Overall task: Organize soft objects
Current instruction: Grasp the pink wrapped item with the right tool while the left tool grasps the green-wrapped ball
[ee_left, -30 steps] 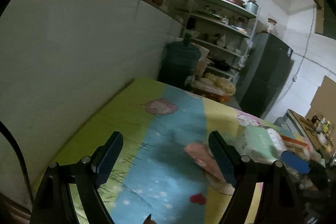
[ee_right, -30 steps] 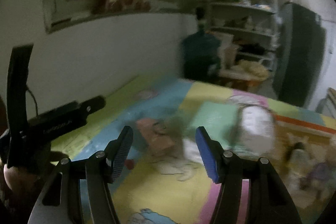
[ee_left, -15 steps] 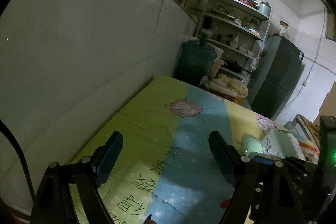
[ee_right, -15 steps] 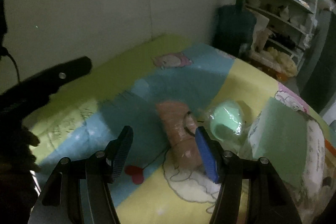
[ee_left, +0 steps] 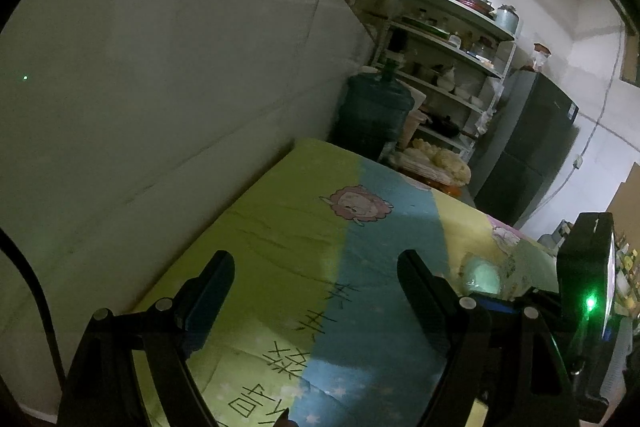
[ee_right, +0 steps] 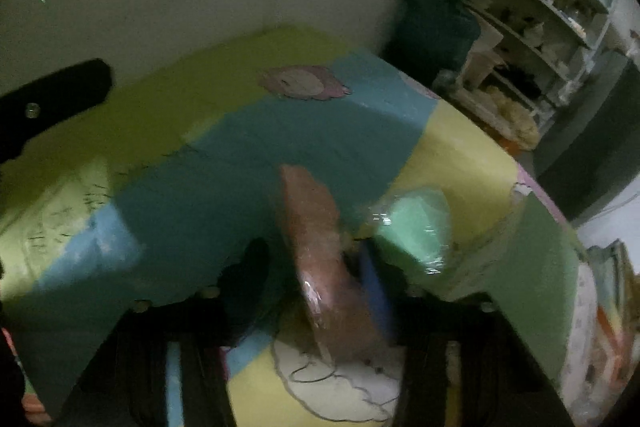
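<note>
A pink wrapped soft pack point(ee_right: 320, 255) lies on the cartoon-print sheet point(ee_right: 248, 147). A mint-green wrapped soft ball point(ee_right: 416, 231) lies just right of it and also shows in the left wrist view point(ee_left: 482, 277). A larger green pack point(ee_right: 532, 279) sits further right. My right gripper point(ee_right: 316, 267) is low over the sheet, jaws open, with the pink pack between its fingers; the view is blurred, so contact is unclear. My left gripper point(ee_left: 316, 287) is open and empty above the green-yellow part of the sheet point(ee_left: 288, 235).
A white wall point(ee_left: 160, 87) runs along the left side of the bed. A large water bottle point(ee_left: 372, 111), shelves with dishes point(ee_left: 448, 67) and a dark fridge point(ee_left: 524, 147) stand beyond the far end. The right gripper's body point(ee_left: 584, 311) shows at right.
My right gripper has dropped down and forward, so the pink pack now sits between its fingers. My left gripper has swung left, away from the objects, towards the wall.
</note>
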A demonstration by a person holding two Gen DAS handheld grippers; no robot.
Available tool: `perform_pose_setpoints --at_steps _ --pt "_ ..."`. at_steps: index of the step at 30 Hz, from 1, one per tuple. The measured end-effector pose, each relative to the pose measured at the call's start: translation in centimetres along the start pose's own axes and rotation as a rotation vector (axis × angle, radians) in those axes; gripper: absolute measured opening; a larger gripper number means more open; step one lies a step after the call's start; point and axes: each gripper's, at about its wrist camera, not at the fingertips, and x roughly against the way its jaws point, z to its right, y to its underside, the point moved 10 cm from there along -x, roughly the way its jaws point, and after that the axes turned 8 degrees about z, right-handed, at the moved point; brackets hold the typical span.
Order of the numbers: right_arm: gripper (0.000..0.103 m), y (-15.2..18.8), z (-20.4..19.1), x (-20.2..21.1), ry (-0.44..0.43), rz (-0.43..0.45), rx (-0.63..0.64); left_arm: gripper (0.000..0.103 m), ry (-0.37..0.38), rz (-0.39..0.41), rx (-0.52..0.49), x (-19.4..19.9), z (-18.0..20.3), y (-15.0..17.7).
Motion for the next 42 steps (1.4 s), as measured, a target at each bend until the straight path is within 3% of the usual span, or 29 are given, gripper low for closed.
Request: perform_pose_setpoints --at_steps 1,4,11,16,21,24,30,35,42 --pt "0.03 0.0 0.2 0.0 0.01 0.001 0.0 0.083 0.0 -0.002 0.001 0.0 0.0 0.1" --pt "0.026 -0.1 0.4 0.2 0.004 0.009 -0.014 0.083 0.005 -0.011 0.001 -0.3 0.1 0.3" --pt "0.025 -0.4 -0.3 3.9 -0.099 0.104 -0.102 0.083 0.054 -0.019 -0.017 -0.6 1.0 0.0" --pt "0.025 0.7 -0.5 8.3 -0.156 0.163 -0.168 0.083 0.176 -0.035 -0.084 -1.0 4.8 -0.4" --pt "0.025 2.8 1.0 11.7 -0.123 0.186 -0.218 0.083 0.335 -0.092 -0.207 -2.2 10.4 0.2" --pt "0.025 3.9 2.0 13.1 -0.099 0.193 -0.236 0.082 0.385 -0.124 -0.269 -3.0 13.1 0.9" --pt "0.025 6.1 3.9 14.6 -0.084 0.203 -0.29 0.076 0.401 -0.206 -0.283 -5.7 16.2 2.4" --pt "0.025 7.0 5.3 15.2 -0.082 0.218 -0.318 0.066 0.39 -0.284 -0.28 -8.2 17.1 4.2" --pt "0.025 8.1 6.2 15.7 -0.101 0.231 -0.351 0.062 0.425 -0.349 -0.247 -9.4 18.1 5.6"
